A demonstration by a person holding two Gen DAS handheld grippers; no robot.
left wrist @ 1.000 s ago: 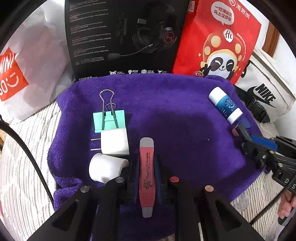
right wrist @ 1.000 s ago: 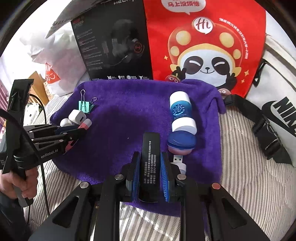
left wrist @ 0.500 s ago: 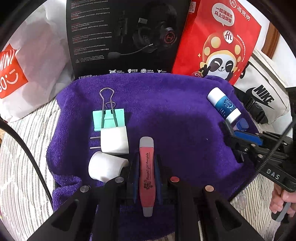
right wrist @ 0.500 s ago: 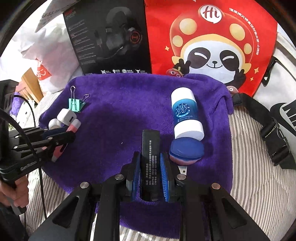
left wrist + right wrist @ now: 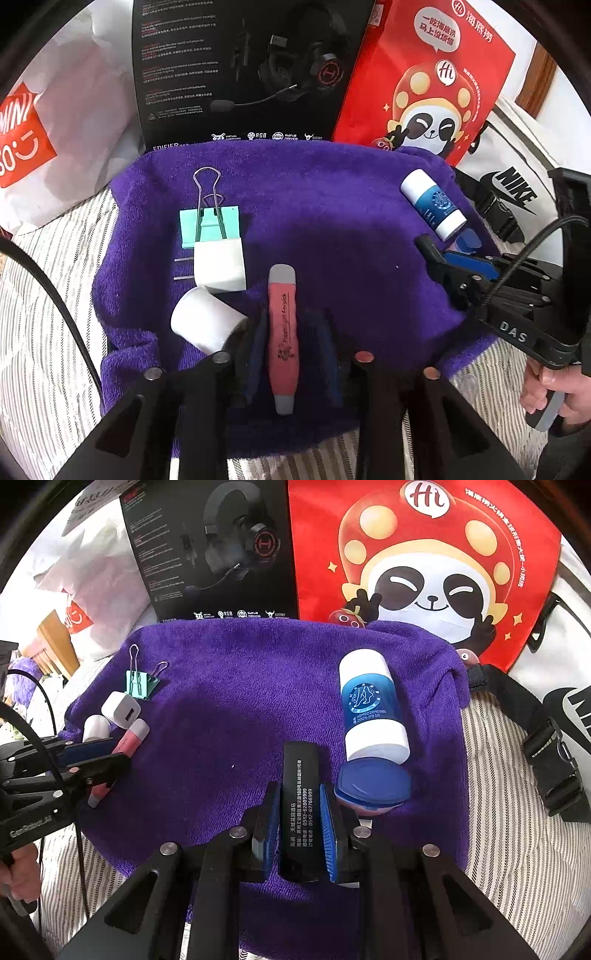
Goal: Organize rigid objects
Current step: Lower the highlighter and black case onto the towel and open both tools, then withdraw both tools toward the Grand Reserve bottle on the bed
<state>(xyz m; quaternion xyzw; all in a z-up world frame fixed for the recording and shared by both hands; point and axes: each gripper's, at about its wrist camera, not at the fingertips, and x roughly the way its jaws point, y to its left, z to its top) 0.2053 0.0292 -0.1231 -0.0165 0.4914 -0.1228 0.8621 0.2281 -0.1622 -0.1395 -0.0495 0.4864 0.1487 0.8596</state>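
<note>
A striped bed cover [image 5: 48, 332] fills the lower part of both views, with a purple towel [image 5: 332, 206] spread over its middle. Behind the towel, along the top of the frame, stand a black headset box [image 5: 240, 70] and a red panda bag [image 5: 424, 561]; a white bag [image 5: 517, 192] lies at the right edge.

On the towel's right side lies a blue-and-white bottle [image 5: 373, 709], its lower end touching a blue cap [image 5: 373, 786]. On the left, from top to bottom, sit a green binder clip [image 5: 210, 225], a white charger [image 5: 219, 264] and a white cylinder [image 5: 203, 319], each touching the next.

The right gripper [image 5: 299, 812] at bottom centre is clamped on a black bar [image 5: 299, 805]. The left gripper [image 5: 291, 347] is opening its jaws; the pink pen [image 5: 282, 332] lies between them on the towel, its pads clear of it.
</note>
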